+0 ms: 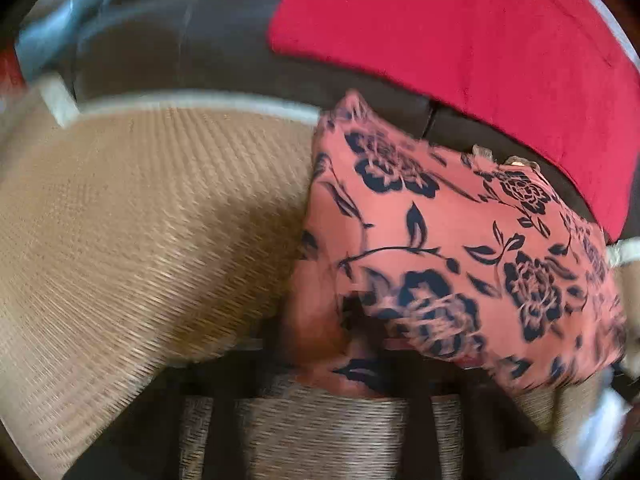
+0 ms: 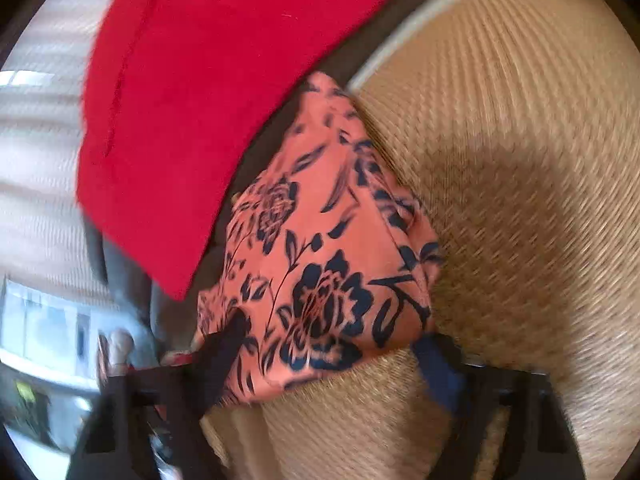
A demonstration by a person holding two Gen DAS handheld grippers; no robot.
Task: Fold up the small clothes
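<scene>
A small salmon-pink garment with a dark floral print point(image 1: 460, 248) hangs lifted above a woven tan mat point(image 1: 140, 220). My left gripper point(image 1: 360, 320) is shut on its near left edge; the fingers are mostly hidden under cloth. In the right wrist view the same garment point(image 2: 320, 248) is bunched between my right gripper's fingers point(image 2: 332, 364), which stand wide apart, the left finger point(image 2: 224, 344) and the blue-padded right finger point(image 2: 436, 364) at either side of the cloth. The mat point(image 2: 520, 200) lies under it.
A red cloth point(image 1: 460, 48) lies on a dark brown surface point(image 1: 180, 40) behind the mat; it also shows in the right wrist view point(image 2: 200, 100). The mat has a white border point(image 1: 200, 100). Both views are motion-blurred.
</scene>
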